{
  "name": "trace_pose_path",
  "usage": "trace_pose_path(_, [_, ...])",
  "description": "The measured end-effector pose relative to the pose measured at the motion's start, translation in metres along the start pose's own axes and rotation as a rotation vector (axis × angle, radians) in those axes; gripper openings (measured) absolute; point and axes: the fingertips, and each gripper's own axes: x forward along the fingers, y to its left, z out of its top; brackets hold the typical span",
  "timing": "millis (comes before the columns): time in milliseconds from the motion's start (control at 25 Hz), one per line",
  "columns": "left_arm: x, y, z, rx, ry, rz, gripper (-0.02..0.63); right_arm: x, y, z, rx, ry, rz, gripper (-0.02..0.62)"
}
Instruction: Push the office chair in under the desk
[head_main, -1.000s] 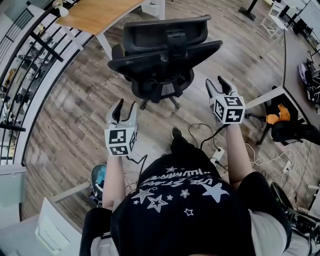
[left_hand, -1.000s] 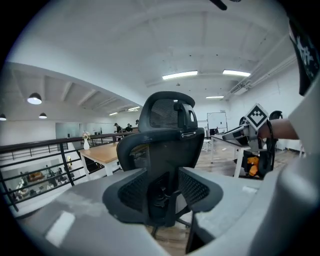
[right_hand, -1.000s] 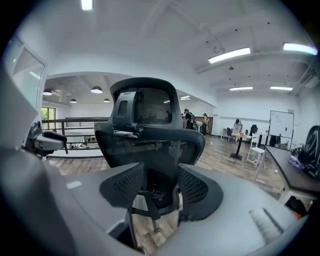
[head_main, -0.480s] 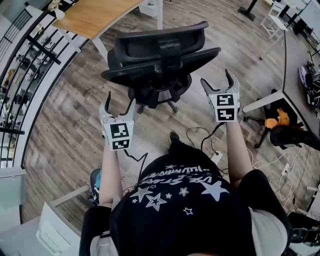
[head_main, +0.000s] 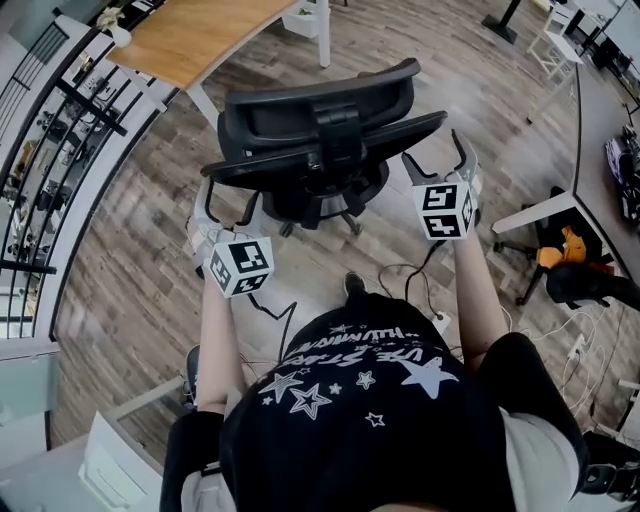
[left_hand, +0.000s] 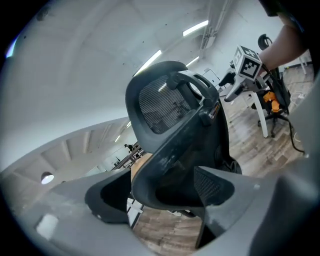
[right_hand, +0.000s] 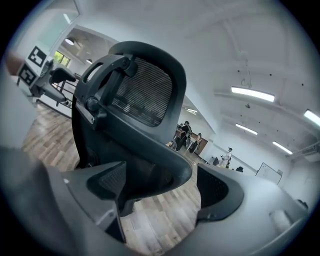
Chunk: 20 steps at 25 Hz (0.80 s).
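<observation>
Black mesh-and-plastic office chair (head_main: 320, 130) is standing on the grey-brown wood-plank floor (head_main: 130, 270), backrest turned toward the head camera, near the light wooden desk (head_main: 190, 35) but not under it. I am holding the left gripper (head_main: 228, 205) at the backrest's left edge and the right gripper (head_main: 438, 160) at its right edge. Both pairs of jaws have just been opening wide (each rim is sitting loosely between them, pads not clamping).
</observation>
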Motion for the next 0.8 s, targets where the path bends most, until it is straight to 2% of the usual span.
trace_pose_path(160, [0.015,0.008,0.002,0.095,0.018,0.02,0.397,0.018,0.004,0.009,-0.075,-0.01,0.013,0.449])
trace_pose_path(280, [0.026,0.008,0.001,0.093,0.041,0.001,0.397,0.028,0.002,0.016,-0.105,-0.021,0.011,0.448])
trace_pose_path(400, [0.035,0.01,-0.004,0.131,0.073,0.002,0.397,0.036,0.0,0.02,-0.205,-0.017,-0.015,0.438])
trace_pose_path(640, [0.051,0.014,-0.008,0.192,0.113,0.025,0.396,0.048,0.002,0.019,-0.323,-0.003,-0.032,0.395])
trace_pose_path(800, [0.059,0.017,-0.01,0.237,0.141,0.035,0.39,0.054,0.006,0.021,-0.381,-0.006,-0.033,0.337])
